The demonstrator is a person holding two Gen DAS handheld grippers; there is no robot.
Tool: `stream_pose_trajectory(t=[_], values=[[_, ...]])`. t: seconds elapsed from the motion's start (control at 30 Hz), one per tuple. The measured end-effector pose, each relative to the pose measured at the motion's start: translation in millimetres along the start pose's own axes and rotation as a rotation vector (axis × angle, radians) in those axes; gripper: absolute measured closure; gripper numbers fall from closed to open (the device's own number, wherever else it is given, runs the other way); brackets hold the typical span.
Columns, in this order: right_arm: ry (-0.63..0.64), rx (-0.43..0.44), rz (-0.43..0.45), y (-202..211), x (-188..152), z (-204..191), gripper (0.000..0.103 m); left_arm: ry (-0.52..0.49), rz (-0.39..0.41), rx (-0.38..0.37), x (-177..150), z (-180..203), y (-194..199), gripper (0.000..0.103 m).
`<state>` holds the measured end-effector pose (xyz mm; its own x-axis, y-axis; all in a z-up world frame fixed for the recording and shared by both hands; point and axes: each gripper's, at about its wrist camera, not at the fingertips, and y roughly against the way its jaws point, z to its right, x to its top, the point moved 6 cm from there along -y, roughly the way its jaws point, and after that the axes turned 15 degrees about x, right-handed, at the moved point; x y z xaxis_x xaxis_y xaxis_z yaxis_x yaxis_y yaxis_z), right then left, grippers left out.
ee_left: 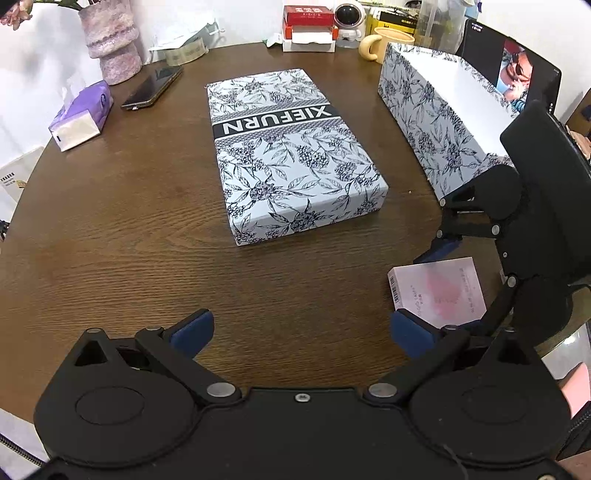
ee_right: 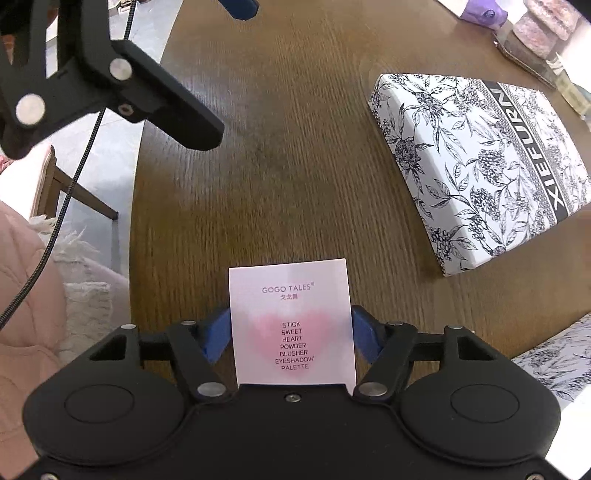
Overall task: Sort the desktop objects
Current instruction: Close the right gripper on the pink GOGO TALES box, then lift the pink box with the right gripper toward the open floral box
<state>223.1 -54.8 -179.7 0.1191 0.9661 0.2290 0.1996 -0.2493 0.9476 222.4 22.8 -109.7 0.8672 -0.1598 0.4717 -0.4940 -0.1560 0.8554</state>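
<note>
A pink GOGO TALES palette box [ee_right: 291,325] sits between the blue pads of my right gripper [ee_right: 292,332], which is shut on its two sides. In the left wrist view the same palette box [ee_left: 439,288] is low over the table's front right, with the right gripper [ee_left: 458,288] astride it. My left gripper [ee_left: 303,330] stands open over bare wood, holding nothing. A closed floral XIEFURN box [ee_left: 291,155] lies mid-table. An open floral box [ee_left: 436,110] with a white inside stands at the right.
Along the back edge are a phone [ee_left: 153,86], a purple tissue pack [ee_left: 81,114], a vase [ee_left: 112,40], a tape roll [ee_left: 184,50], red boxes [ee_left: 310,26], a yellow mug [ee_left: 384,42] and a tablet [ee_left: 513,70]. The table's rounded edge [ee_right: 140,206] borders floor and a chair.
</note>
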Motion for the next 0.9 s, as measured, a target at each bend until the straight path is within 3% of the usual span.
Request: stream_pose_trajectory(t=[0.43, 0.9], values=[[0.004, -0.06, 0.019, 32.4, -7.0, -15.9, 0.034, 0.025, 0.046, -0.016, 3.7, 10.3, 34.0, 0.0], [0.0, -0.185, 0.069, 88.1, -33.3, -66.8, 0.034, -0.045, 0.145, -0.037, 0.3, 39.4, 98.8, 0.0]])
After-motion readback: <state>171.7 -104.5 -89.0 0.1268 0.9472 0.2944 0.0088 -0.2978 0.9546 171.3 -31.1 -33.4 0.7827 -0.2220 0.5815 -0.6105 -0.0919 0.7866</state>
